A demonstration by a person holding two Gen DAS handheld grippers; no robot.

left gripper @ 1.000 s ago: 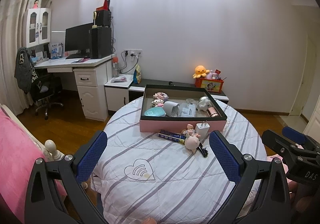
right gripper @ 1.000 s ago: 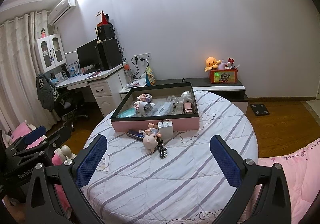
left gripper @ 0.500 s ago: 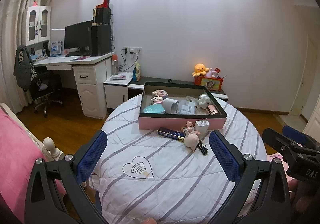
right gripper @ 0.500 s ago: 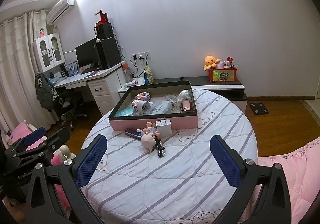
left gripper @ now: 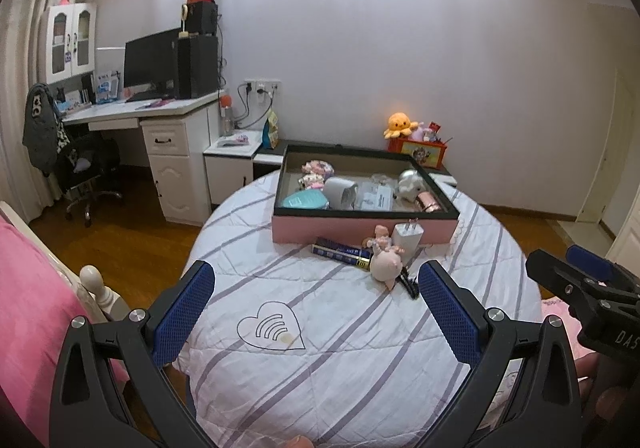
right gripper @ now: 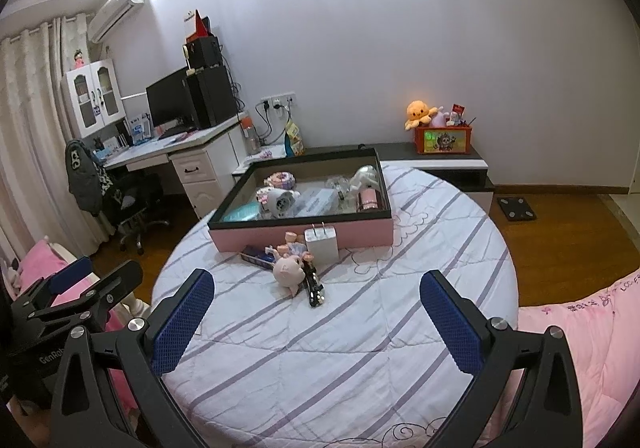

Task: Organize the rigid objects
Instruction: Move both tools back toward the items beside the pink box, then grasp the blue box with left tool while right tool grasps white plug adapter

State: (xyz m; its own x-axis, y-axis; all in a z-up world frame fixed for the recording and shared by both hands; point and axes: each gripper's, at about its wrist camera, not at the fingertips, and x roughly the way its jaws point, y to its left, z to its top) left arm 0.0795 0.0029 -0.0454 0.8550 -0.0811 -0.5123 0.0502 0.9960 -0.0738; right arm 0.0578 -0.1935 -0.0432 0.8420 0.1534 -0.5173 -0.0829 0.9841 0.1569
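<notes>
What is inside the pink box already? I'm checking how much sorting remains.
The pink box holds a teal case, white cylinder, paper packet, silver ball, rose-gold tube; its near wall hides the floor.

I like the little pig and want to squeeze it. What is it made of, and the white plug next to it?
The pink pig looks like soft plush: fuzzy, matt, rounded, though it could be rubbery. The white plug looks like hard smooth plastic: flat sides, sharp corners, and two metal-looking prongs on top.
</notes>
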